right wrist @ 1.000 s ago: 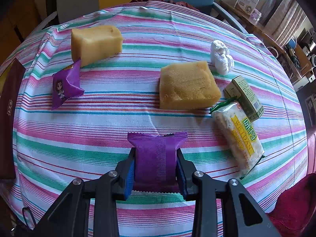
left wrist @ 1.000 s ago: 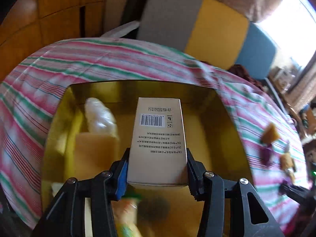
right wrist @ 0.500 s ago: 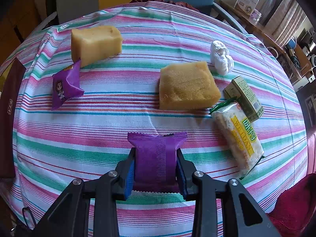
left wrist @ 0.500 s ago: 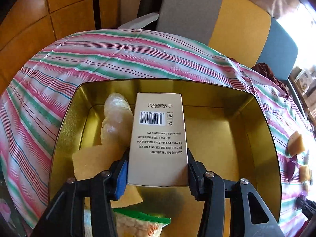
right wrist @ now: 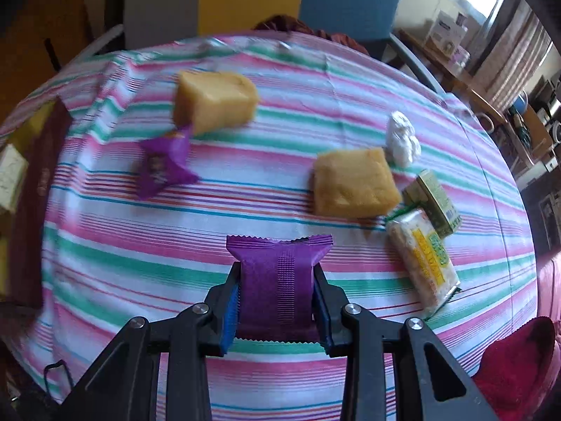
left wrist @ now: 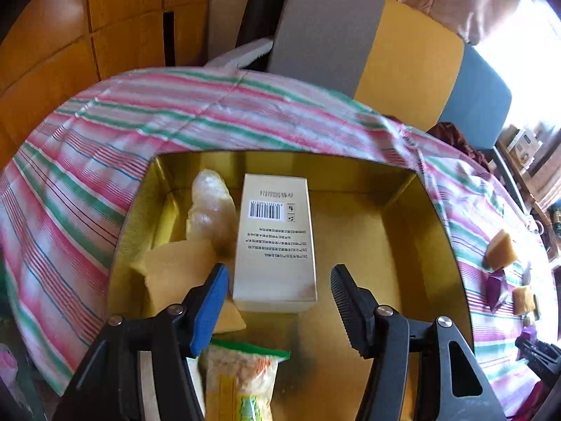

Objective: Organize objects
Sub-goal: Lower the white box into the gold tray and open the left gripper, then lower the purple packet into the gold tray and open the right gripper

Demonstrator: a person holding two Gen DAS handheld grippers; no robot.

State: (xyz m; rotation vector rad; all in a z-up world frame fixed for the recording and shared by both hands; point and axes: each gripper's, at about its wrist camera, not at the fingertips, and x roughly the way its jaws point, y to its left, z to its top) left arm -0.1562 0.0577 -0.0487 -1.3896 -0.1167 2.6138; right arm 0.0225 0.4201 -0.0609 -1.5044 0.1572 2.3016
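Note:
A gold tin box [left wrist: 403, 217] sits on the striped tablecloth. Inside it lies a beige carton [left wrist: 275, 245] with a barcode. My left gripper [left wrist: 277, 291] hangs just behind the carton; its jaws are opening and the pads stand clear of the carton's sides. Beside the carton lie a clear wrapped bun [left wrist: 212, 210], a yellow sponge cake [left wrist: 175, 273] and a rice snack pack [left wrist: 242, 379]. In the right wrist view my right gripper [right wrist: 277, 301] is shut on a purple snack packet [right wrist: 277, 280], lifted off the cloth.
On the cloth lie two yellow cakes [right wrist: 214, 101] [right wrist: 352, 182], another purple packet [right wrist: 163, 166], a white wrapped lump [right wrist: 403, 138], a green carton [right wrist: 433, 201] and a rice cracker pack [right wrist: 422, 259]. A dark red lid [right wrist: 38, 193] lies at the left. Chairs stand behind the table.
My left gripper let go of the beige carton, which now rests in the tin, and drew back. My right gripper rose with the purple packet and shifted so the table objects slid right.

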